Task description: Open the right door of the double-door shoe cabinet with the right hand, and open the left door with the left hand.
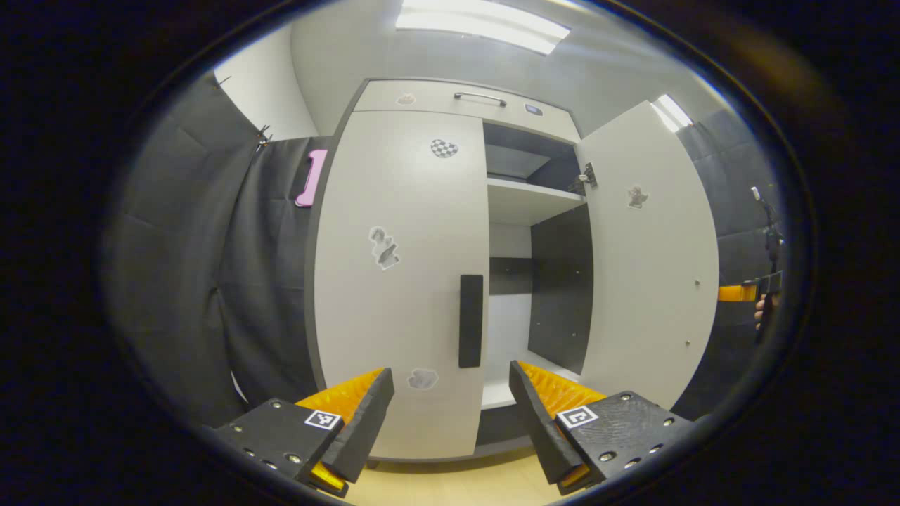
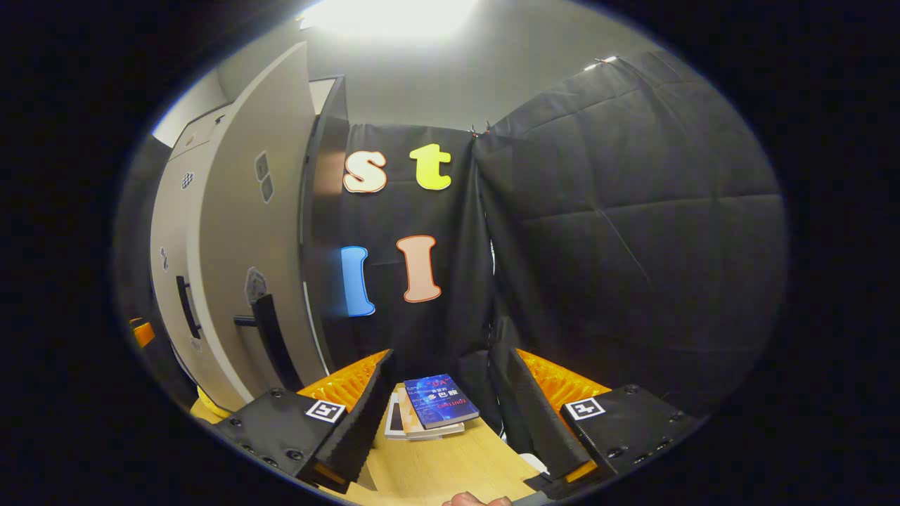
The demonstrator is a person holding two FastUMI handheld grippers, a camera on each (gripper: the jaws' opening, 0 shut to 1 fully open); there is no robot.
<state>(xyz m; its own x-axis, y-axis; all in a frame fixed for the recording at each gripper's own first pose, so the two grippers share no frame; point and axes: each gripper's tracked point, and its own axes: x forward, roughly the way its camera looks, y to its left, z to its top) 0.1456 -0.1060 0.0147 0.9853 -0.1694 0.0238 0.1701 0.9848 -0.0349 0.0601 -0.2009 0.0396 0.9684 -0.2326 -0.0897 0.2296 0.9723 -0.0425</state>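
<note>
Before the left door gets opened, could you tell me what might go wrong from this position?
1. The left claw is open and short of the left door, roughly level with the bottom of its dark handle; a low approach could miss the handle.
2. The right door stands wide open; it could drift back if bumped.
3. The right claw hangs open above stacked books and could knock them if it drops.

No legible text (book (image 2: 440,400) cover print too blurred)
</note>
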